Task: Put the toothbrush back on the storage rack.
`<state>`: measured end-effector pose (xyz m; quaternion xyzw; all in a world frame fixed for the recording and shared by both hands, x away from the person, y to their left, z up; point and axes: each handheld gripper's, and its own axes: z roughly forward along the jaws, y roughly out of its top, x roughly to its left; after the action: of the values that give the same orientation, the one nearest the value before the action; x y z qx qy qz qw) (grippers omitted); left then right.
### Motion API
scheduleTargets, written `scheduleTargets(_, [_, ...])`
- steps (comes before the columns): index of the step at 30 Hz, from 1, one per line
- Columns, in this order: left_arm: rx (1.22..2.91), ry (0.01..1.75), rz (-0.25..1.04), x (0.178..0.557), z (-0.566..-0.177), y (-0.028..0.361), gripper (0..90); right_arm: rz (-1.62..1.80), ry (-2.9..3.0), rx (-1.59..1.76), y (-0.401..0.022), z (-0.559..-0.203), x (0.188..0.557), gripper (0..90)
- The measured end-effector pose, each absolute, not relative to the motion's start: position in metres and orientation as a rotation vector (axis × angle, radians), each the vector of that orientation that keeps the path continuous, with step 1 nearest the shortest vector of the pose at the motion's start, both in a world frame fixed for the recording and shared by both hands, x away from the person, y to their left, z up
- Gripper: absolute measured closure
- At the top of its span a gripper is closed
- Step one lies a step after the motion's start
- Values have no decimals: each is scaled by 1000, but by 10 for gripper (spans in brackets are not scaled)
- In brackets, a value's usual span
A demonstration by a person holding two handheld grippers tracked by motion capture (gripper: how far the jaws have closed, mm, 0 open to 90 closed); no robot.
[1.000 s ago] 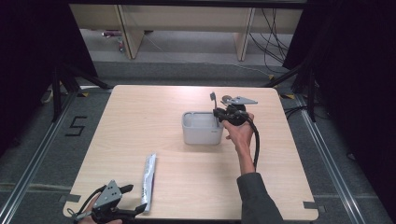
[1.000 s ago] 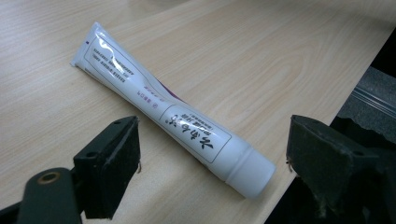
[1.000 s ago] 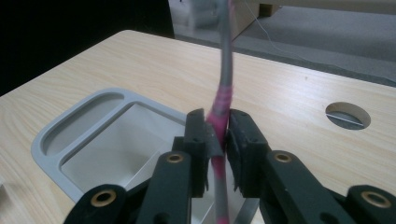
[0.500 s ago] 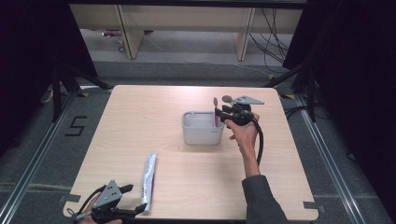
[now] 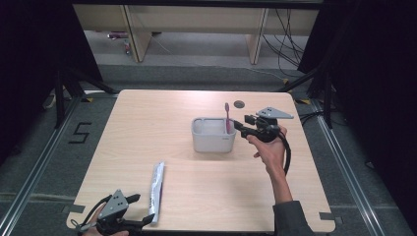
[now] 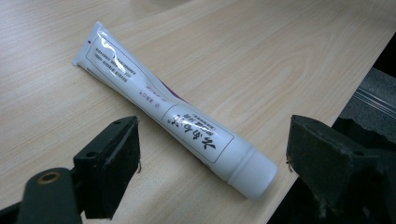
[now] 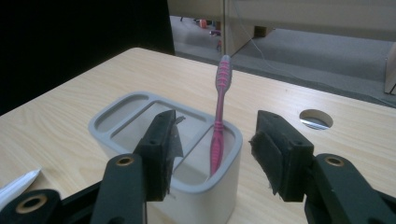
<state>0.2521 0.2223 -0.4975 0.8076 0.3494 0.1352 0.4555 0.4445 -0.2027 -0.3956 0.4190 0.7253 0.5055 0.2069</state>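
Holder (image 5: pixel 213 135) near middle of surface (image 5: pixel 162 113), slightly right of centre. Toothbrush (image 5: pixel 227 117) upright in holder's right compartment, resting against its rim. Right claw (image 5: pixel 239 122) just right of holder, level with its rim. Round hole (image 5: pixel 239 104) in surface behind holder. Tube (image 5: pixel 157 191) flat near front edge, left of holder, well apart. Left claw (image 5: pixel 141 210) at front-left corner, tube's near end between its jaws.

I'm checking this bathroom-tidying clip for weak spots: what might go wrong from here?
The pink toothbrush leans upright at the grey holder's right end, and the right gripper, whose jaws have just been opening, could knock it. The toothpaste tube lies near the table edge; the open left gripper might nudge it off.
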Motion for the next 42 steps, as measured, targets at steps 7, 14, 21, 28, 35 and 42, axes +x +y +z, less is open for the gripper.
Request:
scheduleTargets(7, [1980, 863, 344, 253, -498, 223, 173, 1400, 2036, 1137, -208, -401, 423, 447])
scheduleTargets(14, [1983, 866, 345, 253, -497, 224, 173, 1363, 2080, 1116, -210, -409, 399, 441])
scheduleTargets(21, [1977, 868, 340, 253, -497, 224, 173, 1359, 2081, 1086, -216, -410, 386, 442])
scheduleTargets(28, [1977, 867, 339, 253, -497, 224, 172, 1363, 2089, 1073, -216, -413, 375, 438])
scheduleTargets(35, [1975, 872, 343, 252, -496, 225, 173, 1330, 2103, 1077, -214, -416, 368, 402])
scheduleTargets(42, [1961, 867, 339, 253, -496, 225, 171, 1343, 2125, 1091, -210, -423, 362, 341])
